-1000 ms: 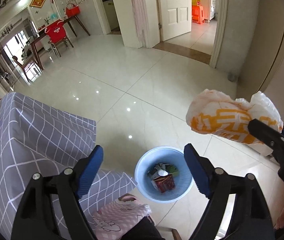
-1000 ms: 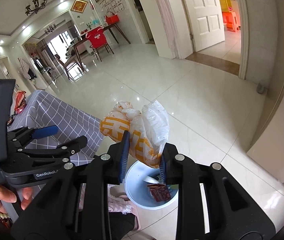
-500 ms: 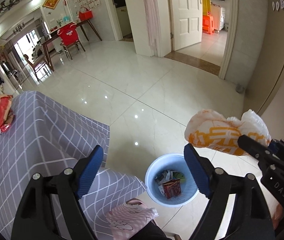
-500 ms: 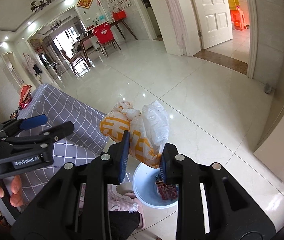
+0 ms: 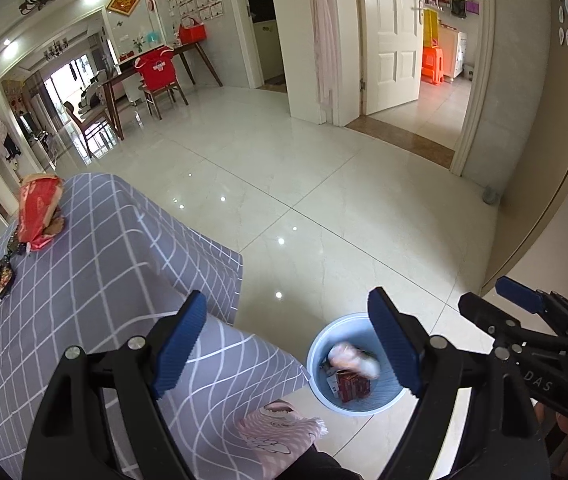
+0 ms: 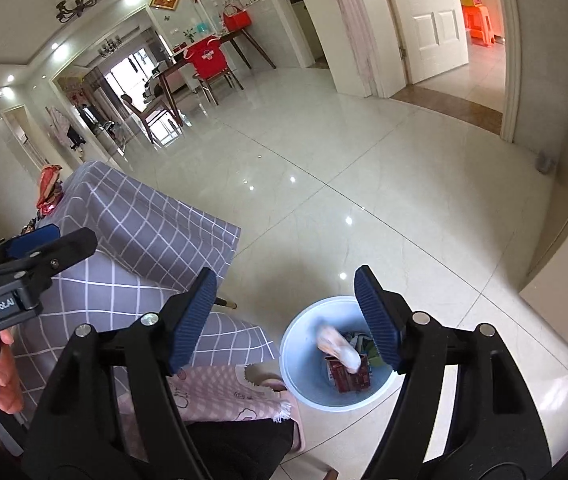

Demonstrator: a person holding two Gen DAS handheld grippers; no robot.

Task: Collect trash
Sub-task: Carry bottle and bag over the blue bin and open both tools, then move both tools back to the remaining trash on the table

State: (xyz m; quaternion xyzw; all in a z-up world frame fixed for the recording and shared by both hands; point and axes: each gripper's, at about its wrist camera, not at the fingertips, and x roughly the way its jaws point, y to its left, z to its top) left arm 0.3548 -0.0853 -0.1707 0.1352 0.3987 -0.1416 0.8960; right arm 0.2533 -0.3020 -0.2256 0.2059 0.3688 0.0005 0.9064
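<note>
Dropped it: the crumpled orange-and-white bag (image 6: pixel 338 346) that my right gripper (image 6: pixel 284 320) was pinching half a second ago is now in the blue bin (image 6: pixel 296 364) on the floor, blurry, sitting on a red carton (image 6: pixel 348 376). Right fingers are spread wide with nothing between them, poised above the bin. Left gripper (image 5: pixel 284 340) is spread apart too, empty. More wrappers, including a red snack bag (image 5: pixel 38 210), sit on the grey checked tablecloth (image 5: pixel 96 264).
</note>
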